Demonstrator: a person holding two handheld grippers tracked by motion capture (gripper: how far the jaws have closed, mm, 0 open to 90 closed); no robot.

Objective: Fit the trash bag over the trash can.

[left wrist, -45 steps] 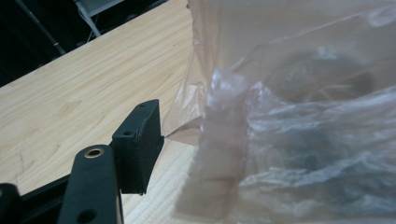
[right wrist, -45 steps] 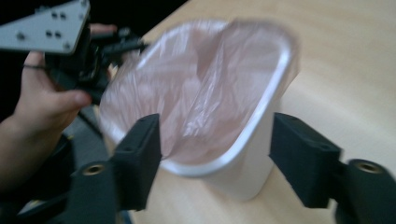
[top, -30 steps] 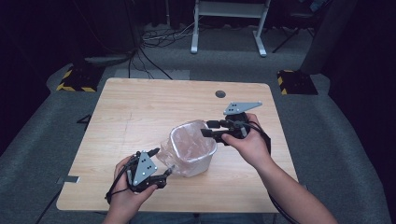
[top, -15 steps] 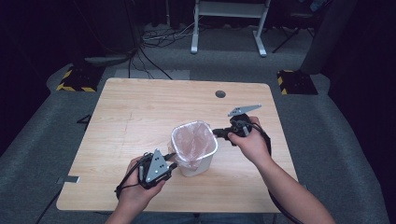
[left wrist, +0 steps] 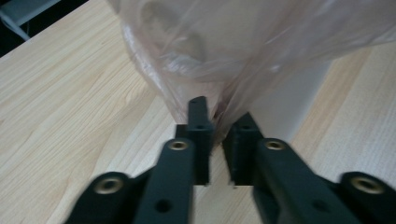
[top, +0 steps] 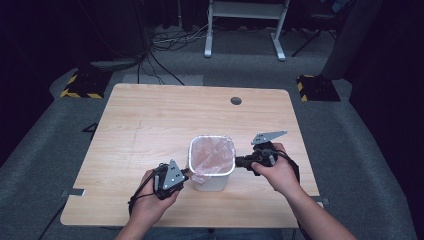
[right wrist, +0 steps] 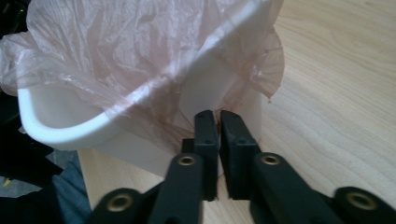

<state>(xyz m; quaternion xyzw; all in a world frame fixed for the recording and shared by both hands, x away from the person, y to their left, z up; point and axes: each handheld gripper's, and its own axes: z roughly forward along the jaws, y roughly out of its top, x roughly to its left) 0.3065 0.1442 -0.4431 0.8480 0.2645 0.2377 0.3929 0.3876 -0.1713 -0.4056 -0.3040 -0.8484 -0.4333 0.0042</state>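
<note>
Both grippers lower than a second ago; bin now upright. Left gripper [top: 186, 175], lower centre, jaws just closed, pinching pink bag liner [left wrist: 219, 70]; right gripper [top: 239, 161] pinches liner hem at white bin [top: 212, 181], mid-table [top: 150, 115]

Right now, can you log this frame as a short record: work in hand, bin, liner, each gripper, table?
work: fitting a pink bag over a bin's rim
bin: white, upright, near the table's front edge
bag: lines the bin, edge hangs outside
left gripper: pinching the bag's edge
right gripper: jaws nearly together at the bag's hanging edge
table: light wood
</note>
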